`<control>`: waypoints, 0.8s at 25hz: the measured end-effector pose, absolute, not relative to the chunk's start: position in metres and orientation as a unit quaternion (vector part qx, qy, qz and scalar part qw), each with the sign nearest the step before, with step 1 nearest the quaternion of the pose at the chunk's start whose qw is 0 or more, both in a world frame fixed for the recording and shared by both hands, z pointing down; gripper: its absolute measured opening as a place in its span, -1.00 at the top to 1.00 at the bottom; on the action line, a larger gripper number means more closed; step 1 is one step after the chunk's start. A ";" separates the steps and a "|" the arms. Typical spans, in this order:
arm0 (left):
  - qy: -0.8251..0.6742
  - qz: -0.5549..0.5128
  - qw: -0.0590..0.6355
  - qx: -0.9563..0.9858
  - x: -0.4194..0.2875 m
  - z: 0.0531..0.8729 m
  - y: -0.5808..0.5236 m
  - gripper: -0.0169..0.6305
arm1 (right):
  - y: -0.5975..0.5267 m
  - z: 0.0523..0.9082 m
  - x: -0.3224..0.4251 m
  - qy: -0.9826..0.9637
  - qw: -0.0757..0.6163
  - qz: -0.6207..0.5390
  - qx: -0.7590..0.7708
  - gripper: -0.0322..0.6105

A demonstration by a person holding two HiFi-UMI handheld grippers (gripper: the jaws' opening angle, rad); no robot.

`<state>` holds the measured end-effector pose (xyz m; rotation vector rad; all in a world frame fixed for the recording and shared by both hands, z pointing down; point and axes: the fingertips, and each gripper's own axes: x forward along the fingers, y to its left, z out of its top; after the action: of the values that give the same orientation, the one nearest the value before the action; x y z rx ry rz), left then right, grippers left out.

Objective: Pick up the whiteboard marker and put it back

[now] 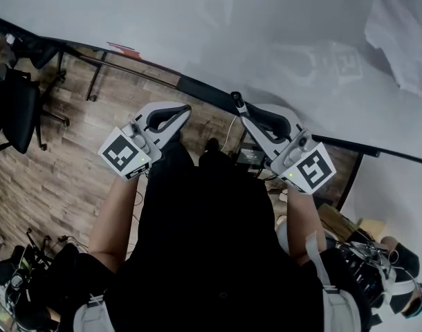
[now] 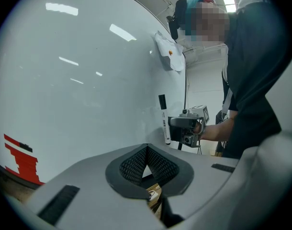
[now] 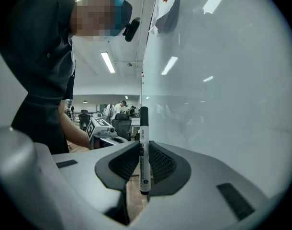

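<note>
Marker front and centre: it stands upright, black cap on top, white barrel with print running down it, pinched at mid-barrel between the ribbed pads of the right hand-held gripper. Its lower end pokes out just beneath the pads, and the cap rises well clear above them. So the jaws are clamped on the marker, one pad on each side. The whiteboard sits just to the marker's right, glossy and catching the ceiling lights; whether the marker touches it, I can't tell. Over to the left hand-held gripper: its jaws are pressed together, the dark pads meet in a point, and there is nothing between them. From that side the marker shows again, vertical against the board and held out on the person's arm. A white sheet hangs high on the board, and a red block of print sits low at the left. From the head view, both grippers are held out in front of the person's dark clothing, tips angled toward each other, each with its marker cube facing up, and the board fills the top of the view. Below it runs the wood floor, with a black chair at far left.
</note>
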<state>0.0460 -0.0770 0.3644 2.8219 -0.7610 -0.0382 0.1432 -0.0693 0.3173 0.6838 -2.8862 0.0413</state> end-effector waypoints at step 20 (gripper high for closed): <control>-0.263 -0.016 0.120 0.957 0.045 0.372 -0.075 0.91 | -0.084 0.365 0.147 -0.930 0.247 -0.061 0.265 0.68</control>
<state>0.0452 -0.0745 0.3718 2.7975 -0.7698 -0.0460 0.1466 -0.0835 0.3647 0.7221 -2.5366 -0.1657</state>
